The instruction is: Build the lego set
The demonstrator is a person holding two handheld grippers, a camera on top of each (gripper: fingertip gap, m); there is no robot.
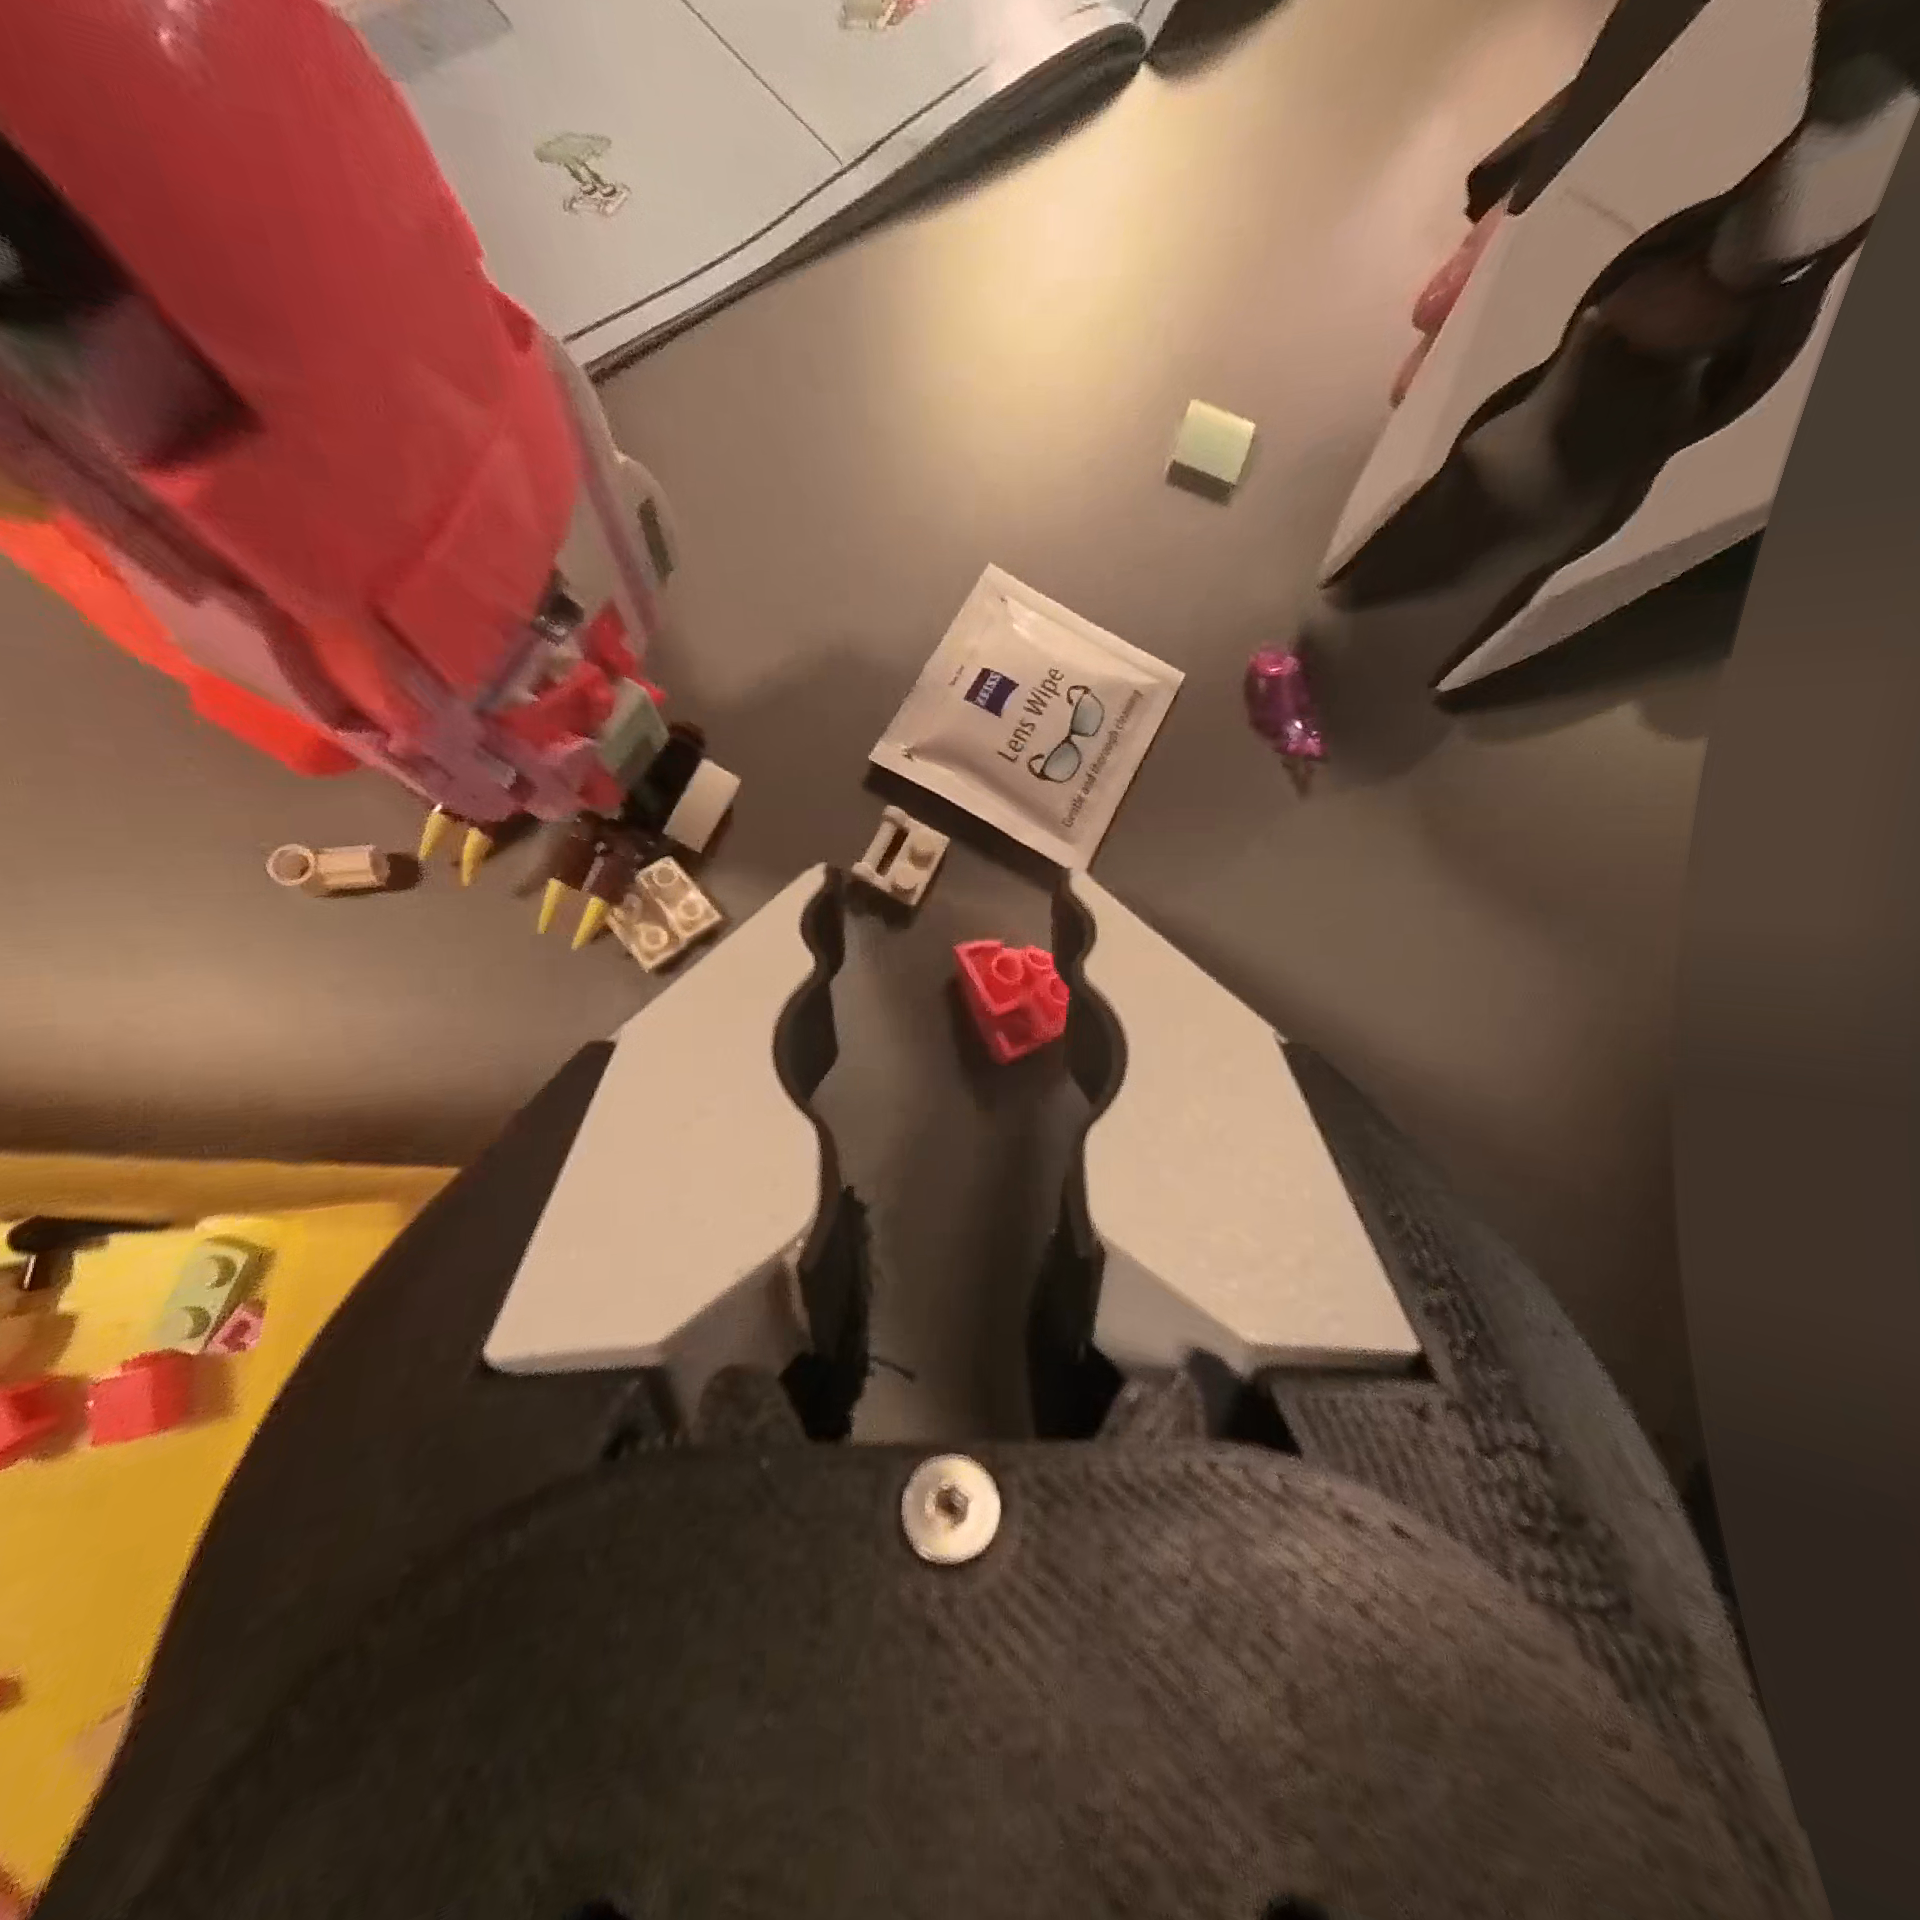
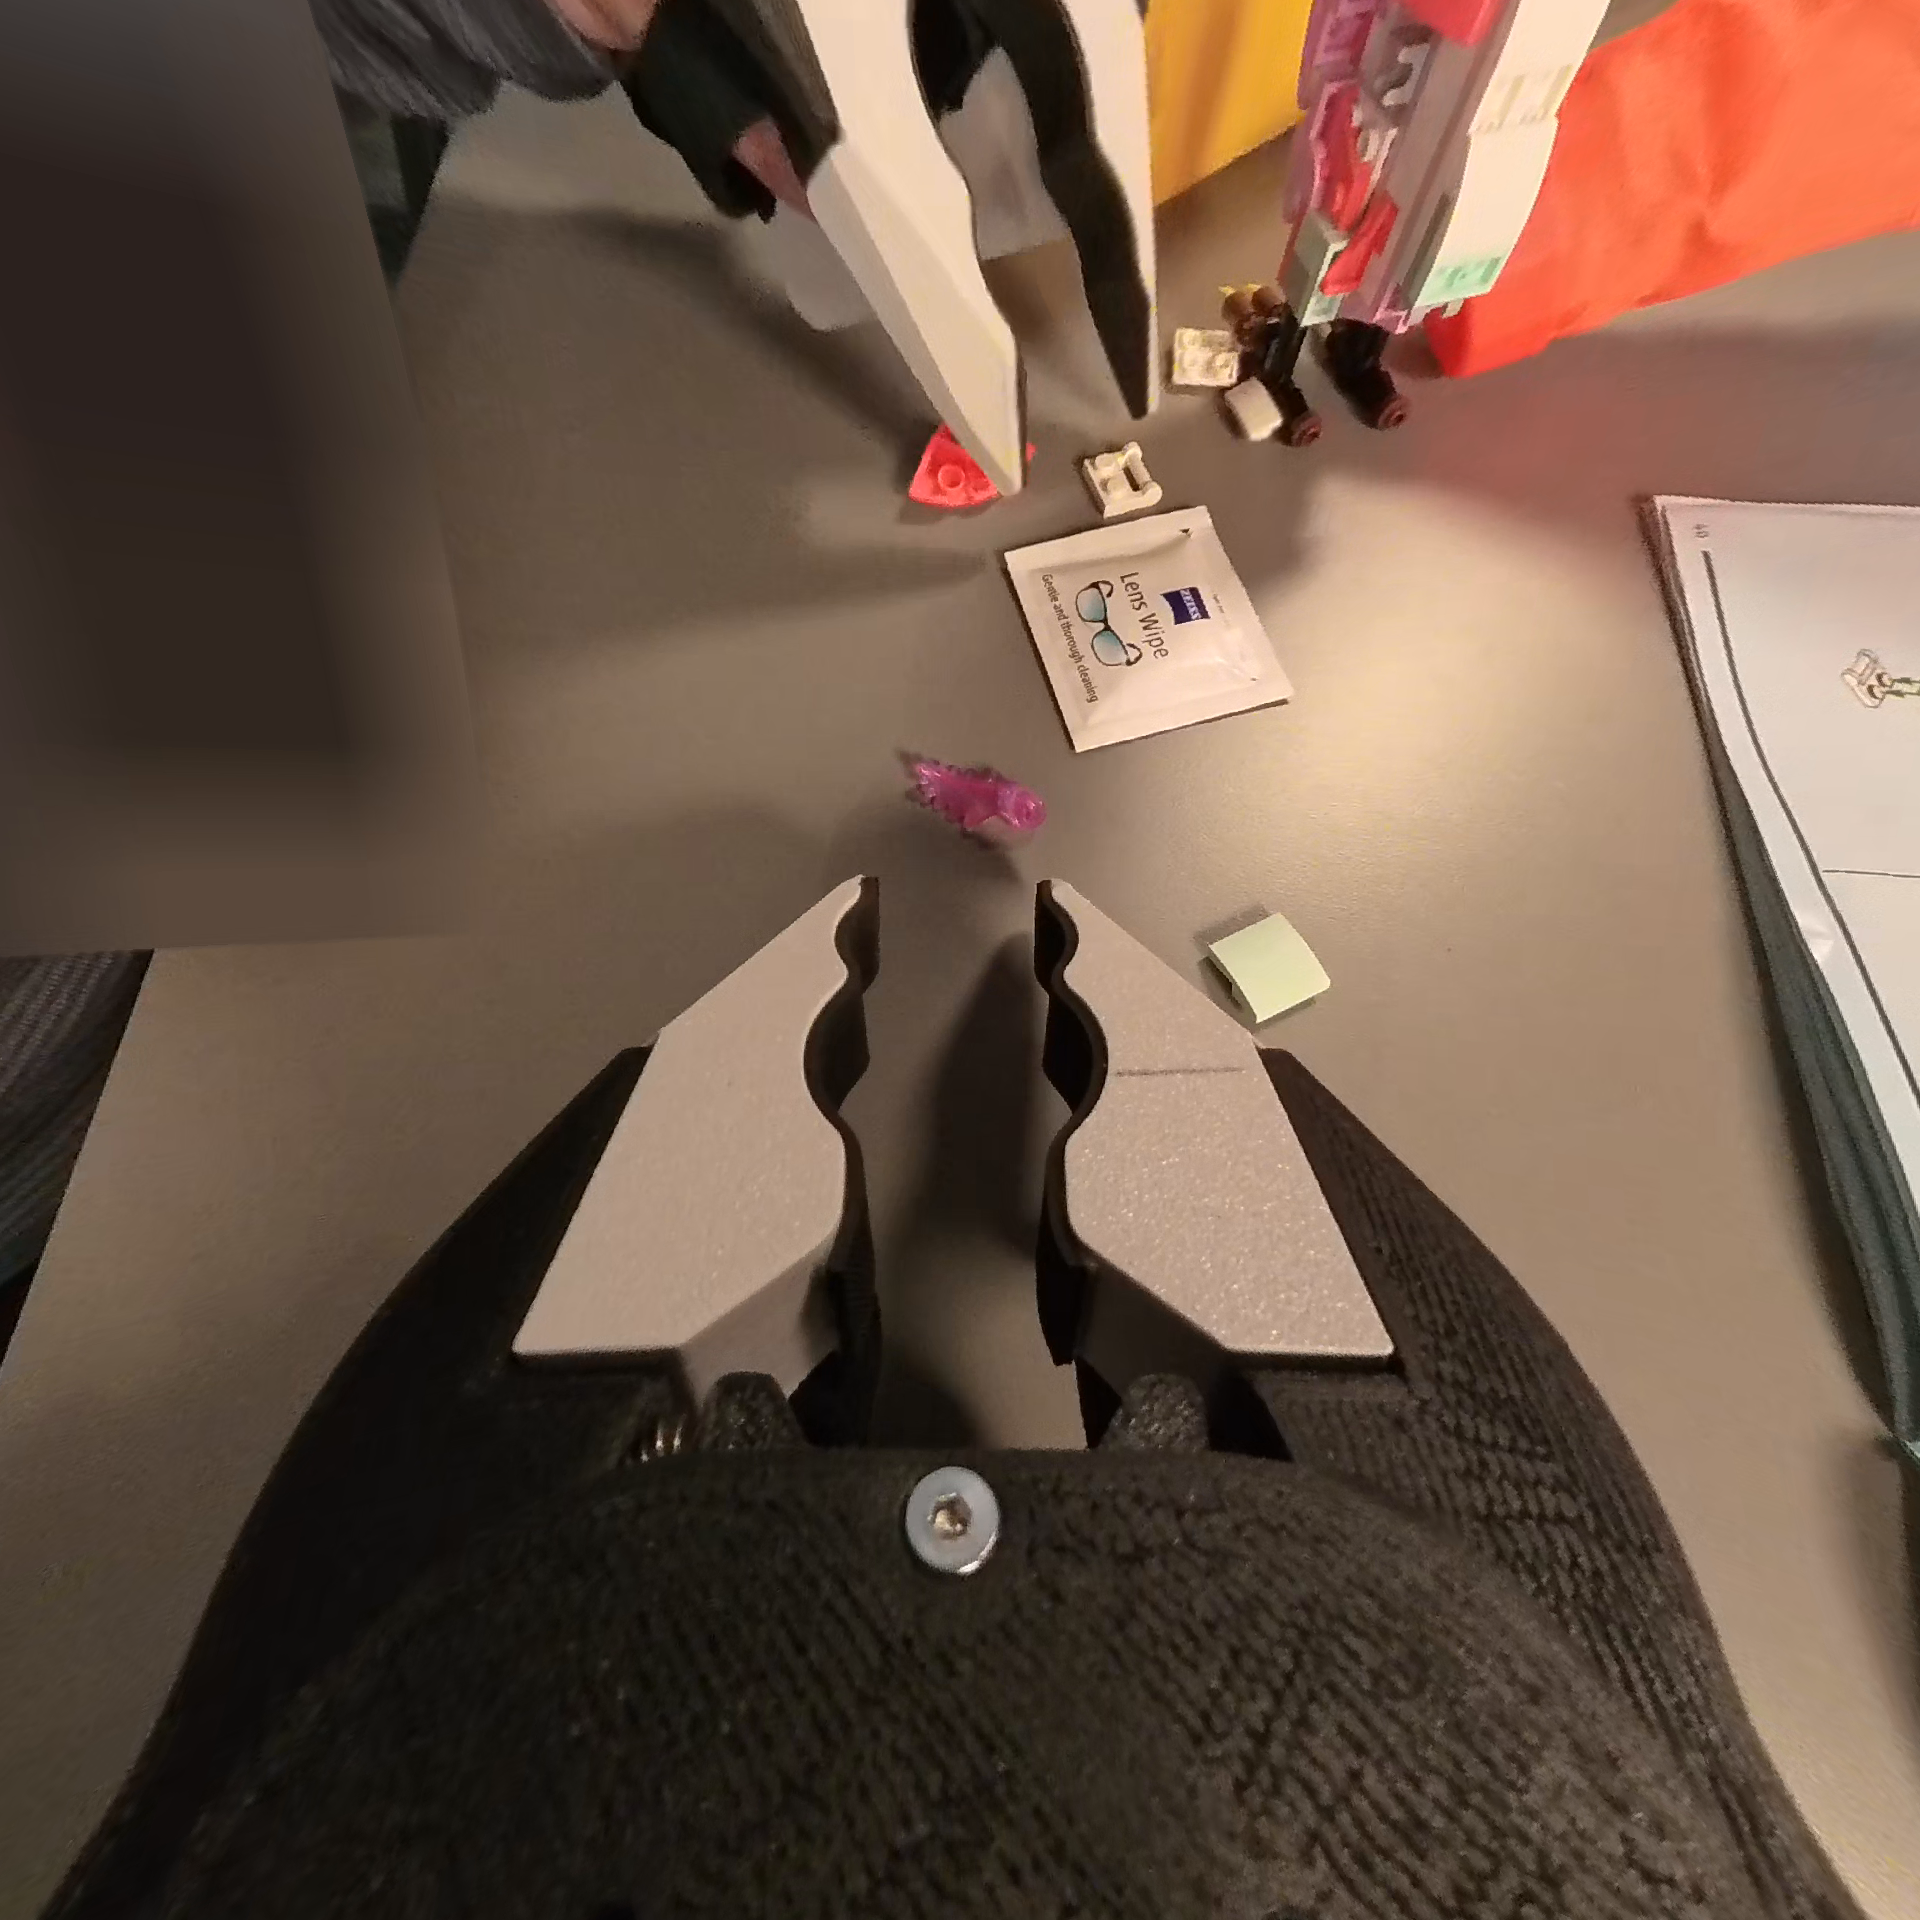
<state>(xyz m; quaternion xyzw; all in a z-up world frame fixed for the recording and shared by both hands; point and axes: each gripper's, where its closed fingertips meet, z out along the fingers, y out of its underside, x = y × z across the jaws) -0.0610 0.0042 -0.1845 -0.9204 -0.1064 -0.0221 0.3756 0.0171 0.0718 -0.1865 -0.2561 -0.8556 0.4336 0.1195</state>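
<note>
Left gripper (image 1: 945, 894): jaws spread astride red brick (image 1: 1010, 995) on bench (image 1: 1455, 1039), best centred before closing; right gripper (image 2: 956, 894): jaws spread, nothing held.

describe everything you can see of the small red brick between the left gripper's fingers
The small red brick is a plastic building piece, wedge-shaped with one rounded corner and three round studs on top. It lies studs up on the grey table, between the open fingers of the left gripper, close against the right-hand finger and well clear of the other. Whether that finger touches it cannot be told. In the right wrist view a fingertip partly hides it. A beige clip piece lies just beyond it.
</note>
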